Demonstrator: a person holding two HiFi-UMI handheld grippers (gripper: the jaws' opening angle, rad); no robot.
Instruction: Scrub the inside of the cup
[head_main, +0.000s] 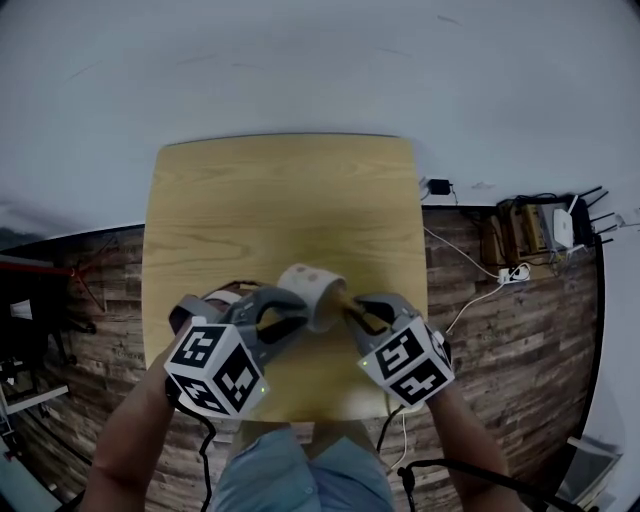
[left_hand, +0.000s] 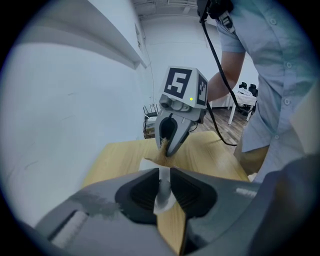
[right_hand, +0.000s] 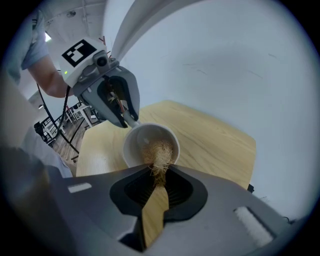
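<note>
A white cup (head_main: 310, 290) hangs tilted above the near part of the wooden table (head_main: 280, 190), its mouth turned toward the right. My left gripper (head_main: 290, 318) is shut on the cup's handle (left_hand: 162, 192). In the right gripper view the cup's mouth (right_hand: 150, 142) faces me. My right gripper (head_main: 358, 312) is shut on a tan fibrous scrubber (right_hand: 159, 159), whose tuft reaches over the rim into the cup. The left gripper view shows the right gripper (left_hand: 170, 145) with the scrubber's fibres (left_hand: 162, 154) at the cup's edge. The cup's bottom is partly hidden by the scrubber.
The table stands against a white wall (head_main: 320, 60). On the wooden floor to the right lie a power strip with cables (head_main: 515, 272) and a router (head_main: 563, 228). My own torso and shirt (left_hand: 280, 75) are close behind the table's near edge.
</note>
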